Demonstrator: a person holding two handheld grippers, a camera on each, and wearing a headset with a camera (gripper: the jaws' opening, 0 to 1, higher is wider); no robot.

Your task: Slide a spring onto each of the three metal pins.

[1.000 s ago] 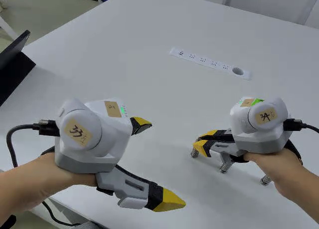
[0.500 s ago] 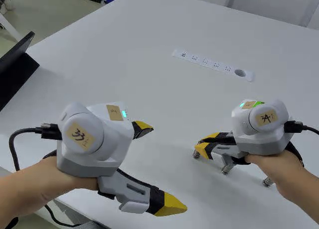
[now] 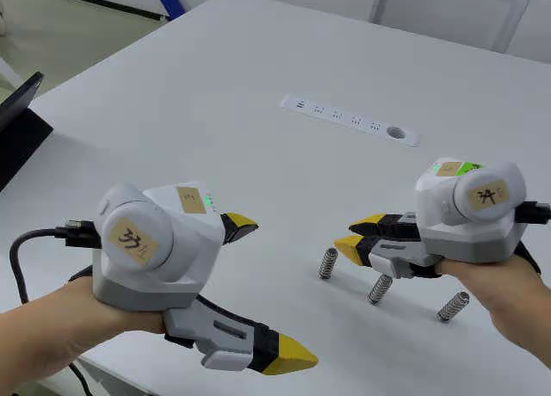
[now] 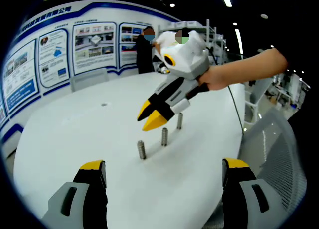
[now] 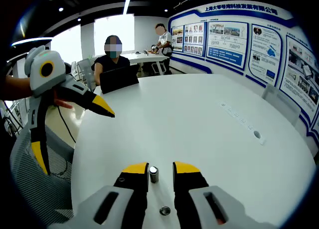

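Note:
Three short metal pins stand in a row on the white table [image 3: 215,95], each with a spring on it: a left one [image 3: 328,262], a middle one [image 3: 380,287] and a right one [image 3: 453,306]. The row also shows in the left gripper view [image 4: 164,136]. My right gripper [image 3: 355,237] hovers just above the left and middle pins, jaws a narrow gap apart and holding nothing. Its own view looks down on the top of one sprung pin [image 5: 153,174] in that gap, with another [image 5: 164,210] nearer. My left gripper [image 3: 267,293] is wide open, well left of the row.
A white power strip [image 3: 349,119] lies across the table's far middle. A dark screen [image 3: 17,120] stands past the left edge, and a black cable [image 3: 34,241] trails from the left gripper. The pins stand close to the table's near edge. People sit beyond the far side [image 5: 113,55].
My right gripper has drawn back a little up and to the right, so all three sprung pins stand uncovered. The left gripper keeps its place and stays wide open.

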